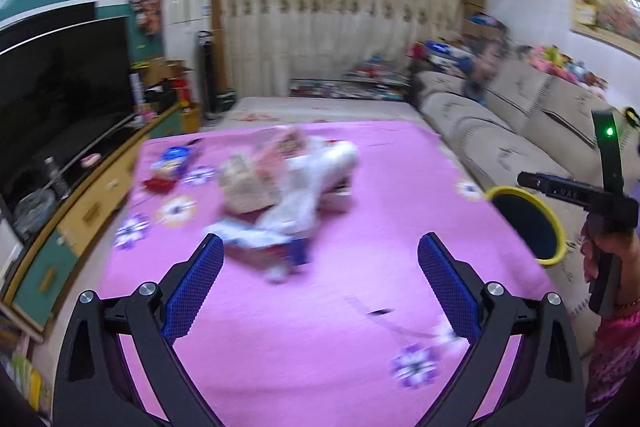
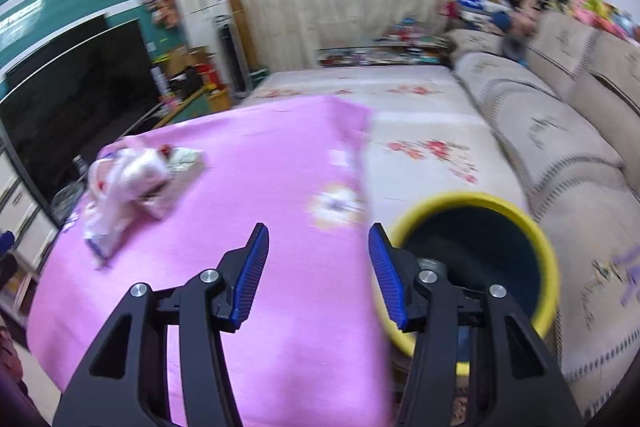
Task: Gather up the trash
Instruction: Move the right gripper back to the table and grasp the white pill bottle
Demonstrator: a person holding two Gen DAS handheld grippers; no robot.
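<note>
A blurred heap of trash (image 1: 280, 195), white plastic bags, a tan carton and wrappers, lies on the pink cloth (image 1: 320, 327) covering the table. It also shows in the right wrist view (image 2: 132, 183), at far left. A blue wrapper (image 1: 174, 157) and a red one (image 1: 158, 183) lie further left. A yellow-rimmed dark bin (image 2: 476, 251) stands off the table's right edge; it also shows in the left wrist view (image 1: 528, 223). My left gripper (image 1: 320, 259) is open and empty, just short of the heap. My right gripper (image 2: 318, 255) is open and empty, next to the bin's rim.
A TV (image 1: 60, 87) on a low cabinet (image 1: 92, 203) runs along the left. A beige sofa (image 2: 560, 155) runs along the right, with a child (image 1: 484, 67) at its far end. A floral mat (image 2: 420, 131) lies beyond the table. Small scraps (image 1: 380, 311) lie on the near cloth.
</note>
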